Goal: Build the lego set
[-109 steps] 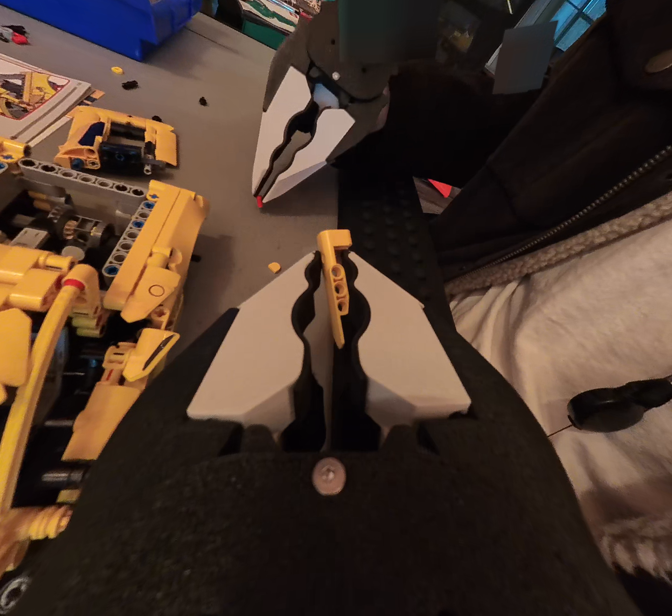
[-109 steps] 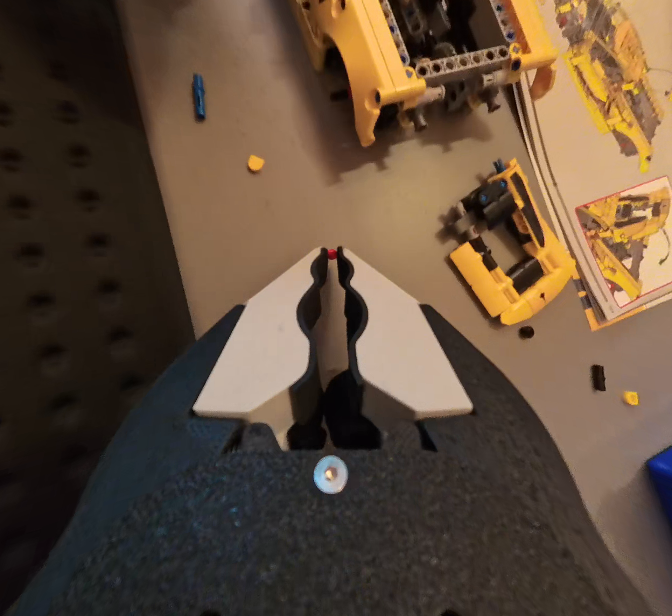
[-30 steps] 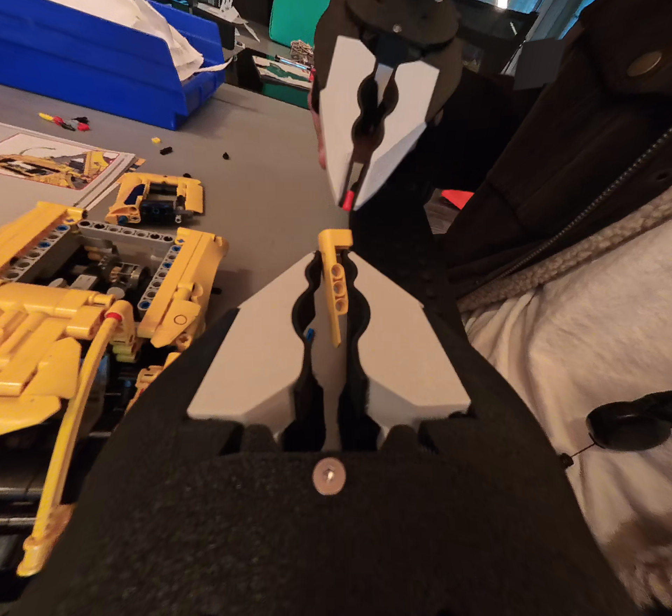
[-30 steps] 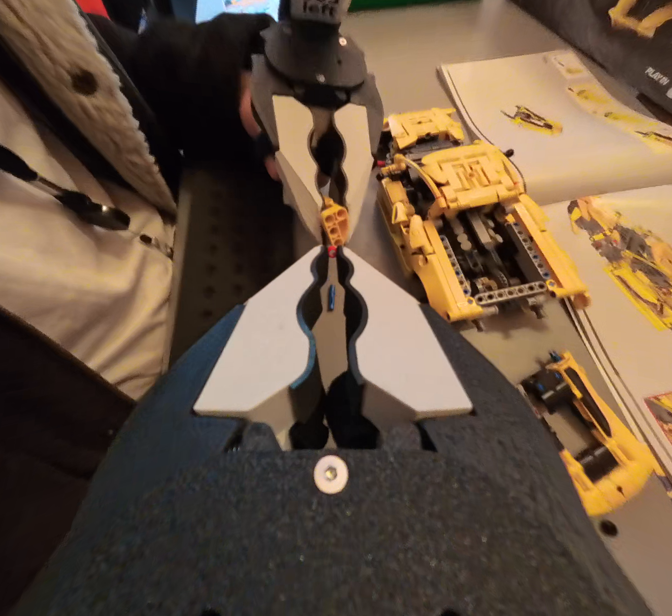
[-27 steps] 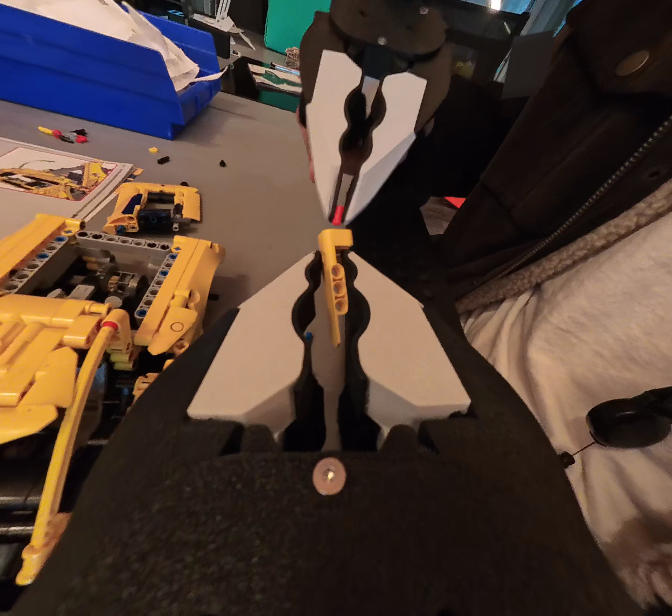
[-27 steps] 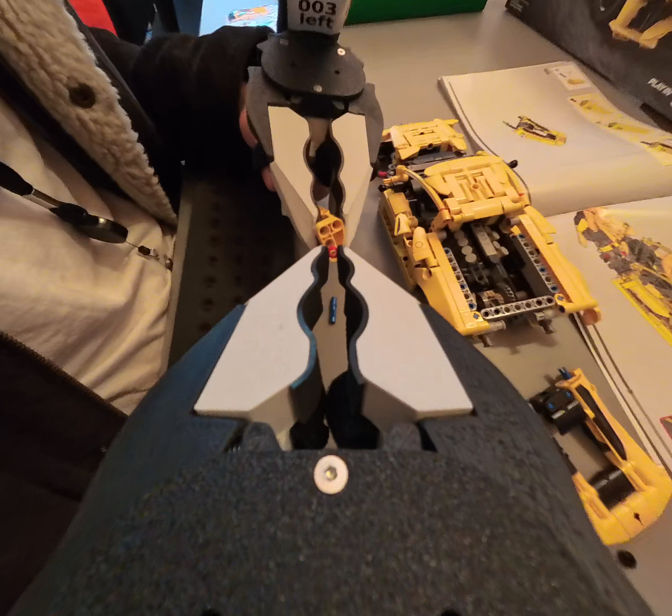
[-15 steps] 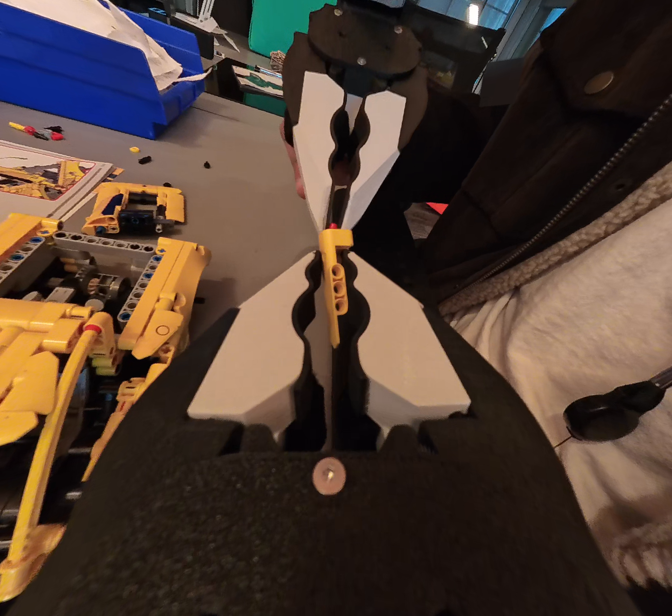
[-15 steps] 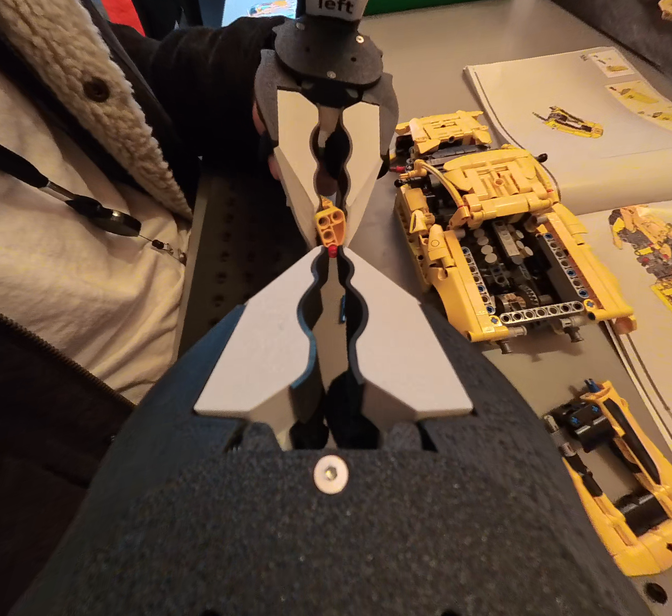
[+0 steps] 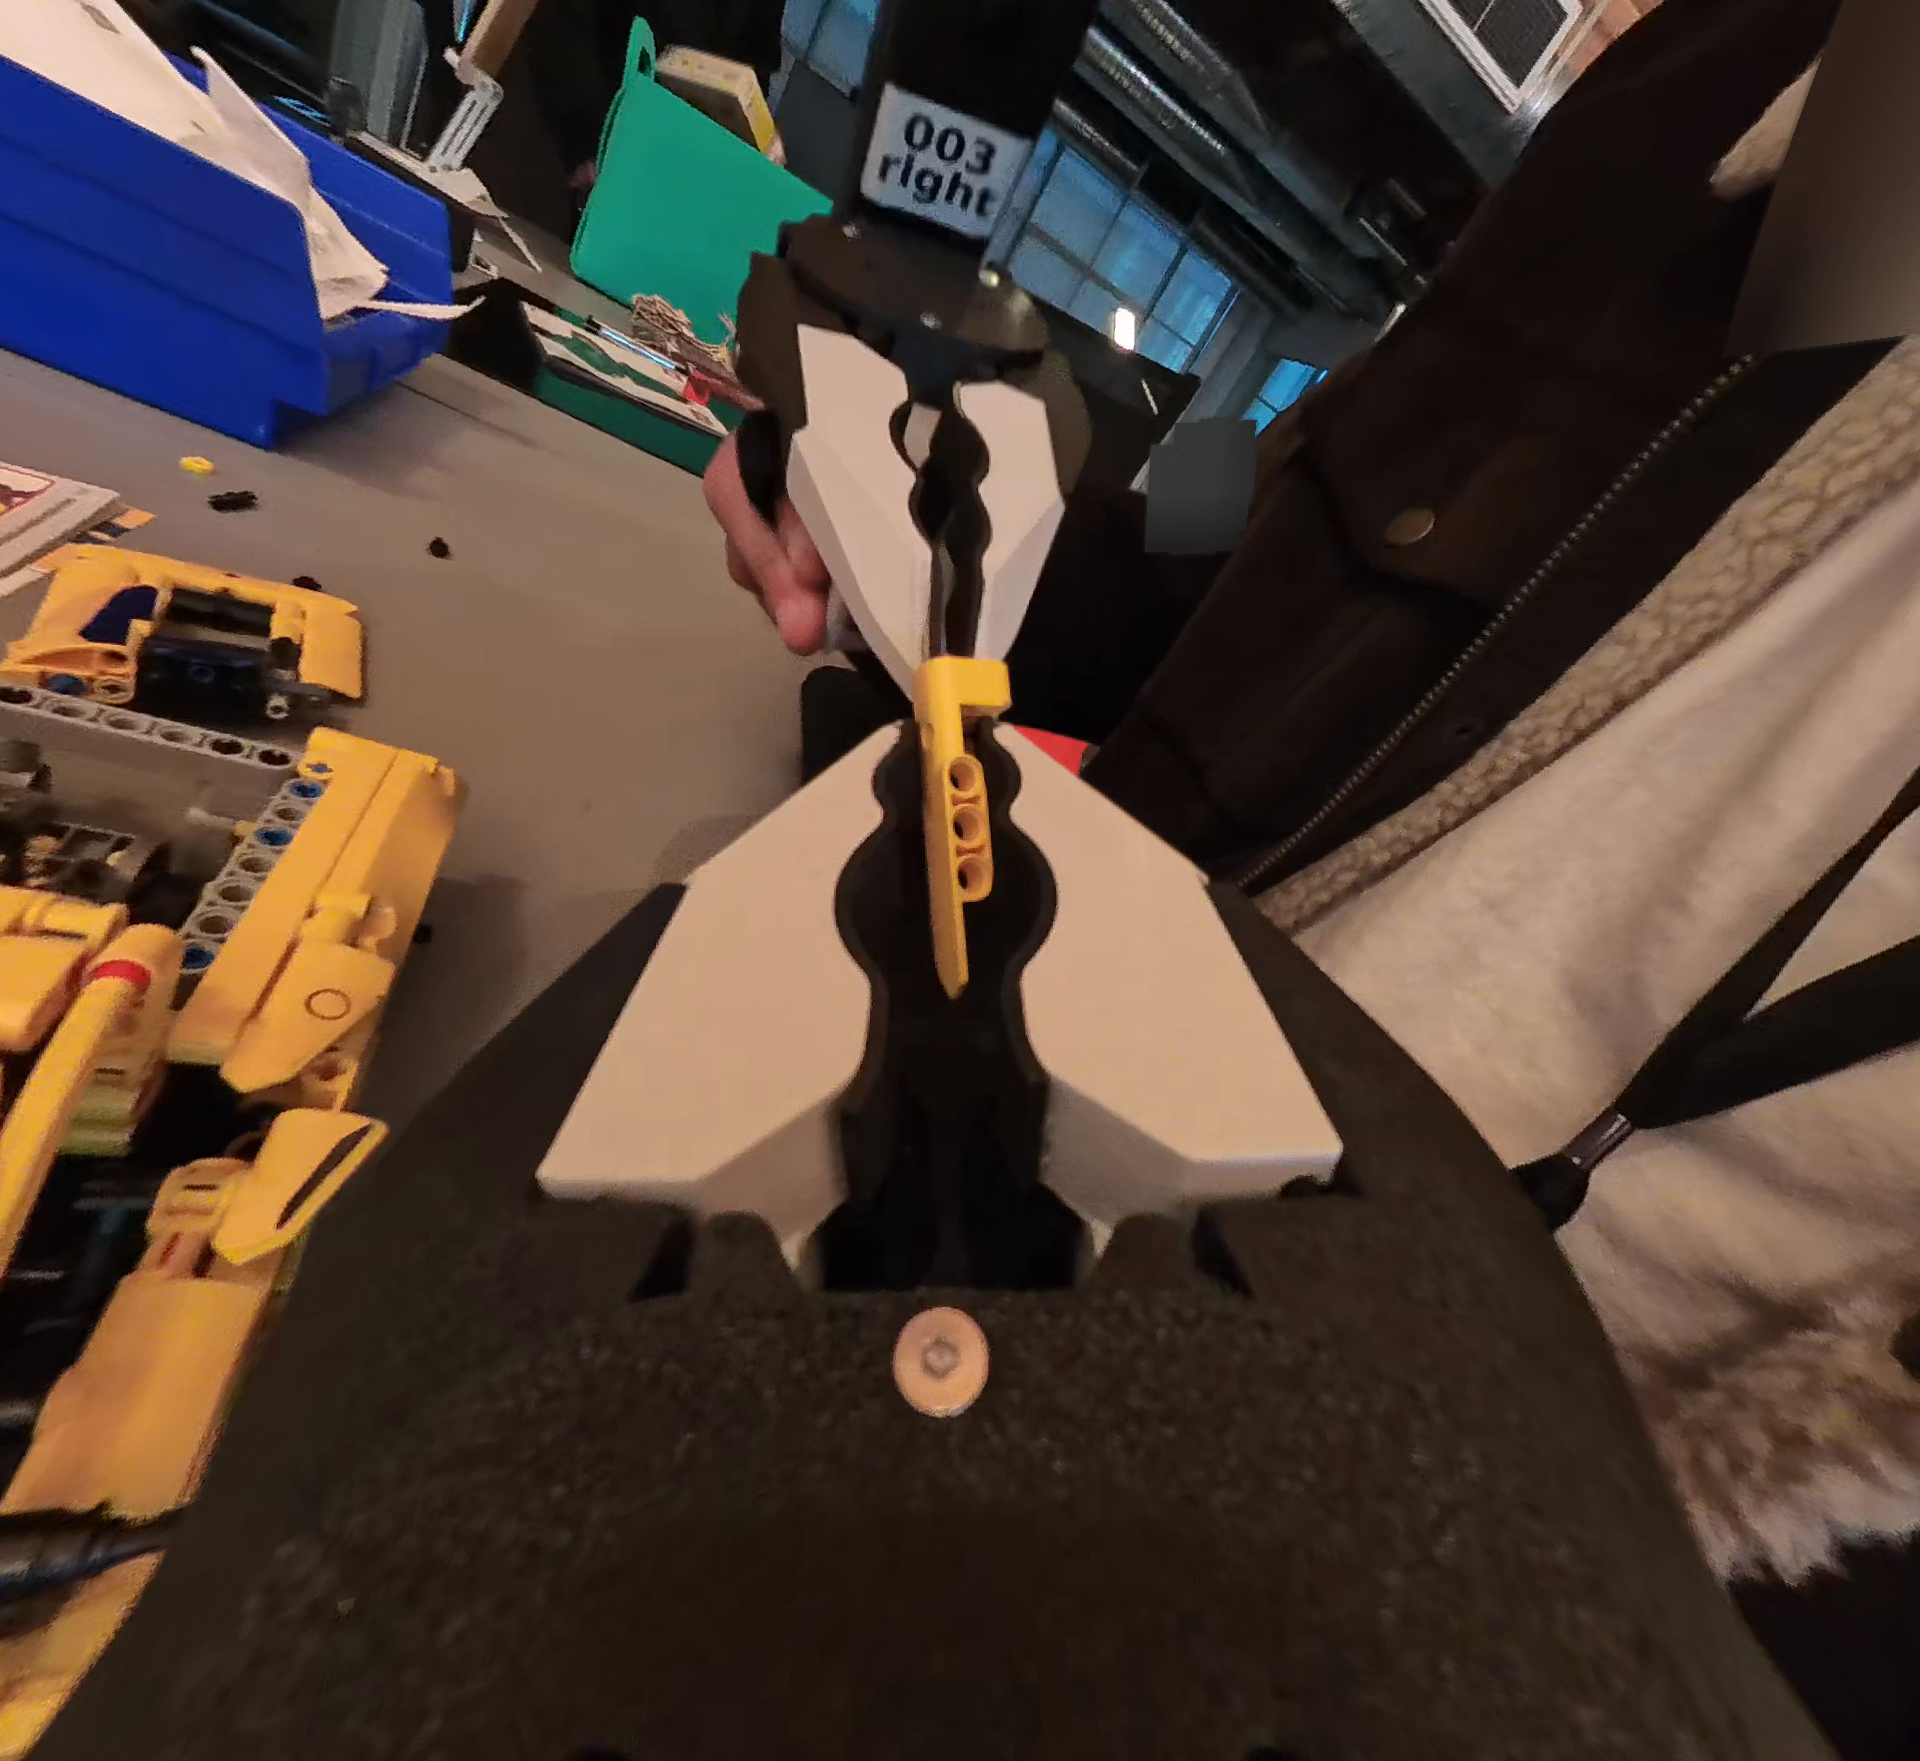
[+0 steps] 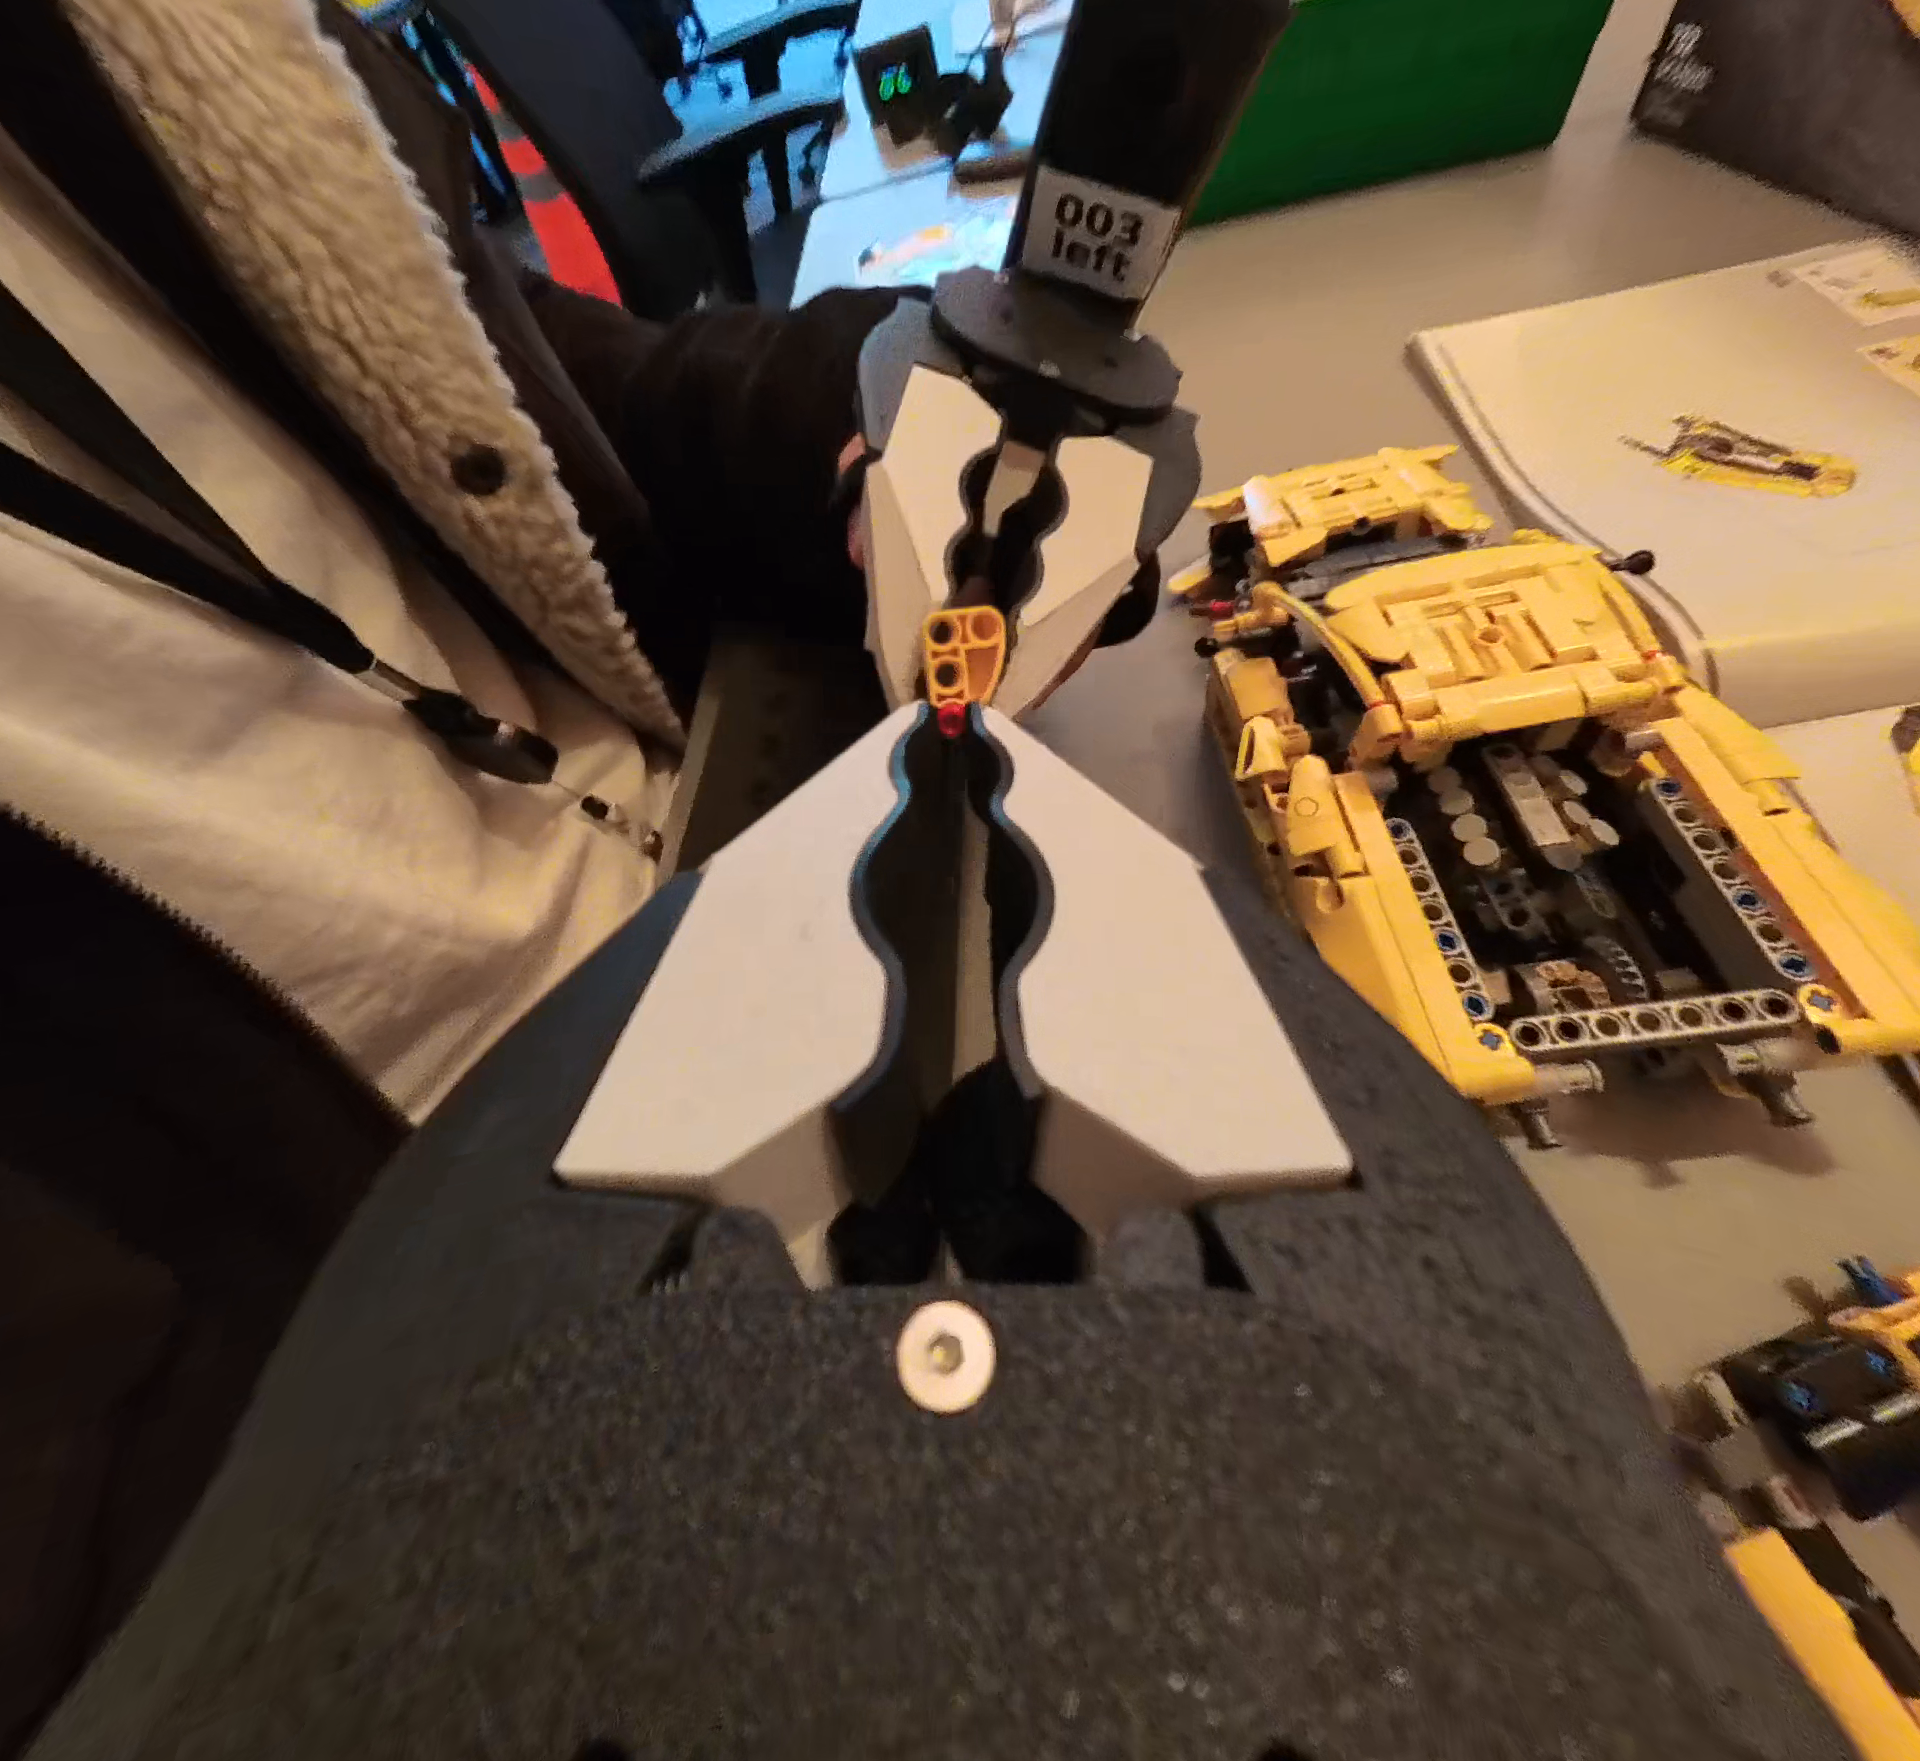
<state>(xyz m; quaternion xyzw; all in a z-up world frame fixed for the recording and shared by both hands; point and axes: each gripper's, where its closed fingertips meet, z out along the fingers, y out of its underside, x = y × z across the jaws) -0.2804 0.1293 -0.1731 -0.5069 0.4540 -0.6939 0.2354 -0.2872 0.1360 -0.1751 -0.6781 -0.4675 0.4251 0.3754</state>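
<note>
Yellow L-beam point(image 9: 954, 838), pinched in the closed left hand-held gripper point(image 9: 951, 724) above the bench point(image 9: 582, 651), is meeting the red pin point(image 10: 950, 722) clamped in the closed right hand-held gripper point(image 10: 950, 716); misalignment risks the pin popping free.

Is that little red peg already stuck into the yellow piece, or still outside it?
Cannot tell. The red peg, pinched at the right gripper tips, touches the yellow piece, but the joint is too small to see.

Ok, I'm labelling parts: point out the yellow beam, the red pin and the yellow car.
yellow beam point(image 9: 958, 838), left wrist view, its holed middle.
red pin point(image 10: 950, 722), right wrist view, its exposed tip.
yellow car point(image 10: 1486, 615), right wrist view, its roof panel.
</note>
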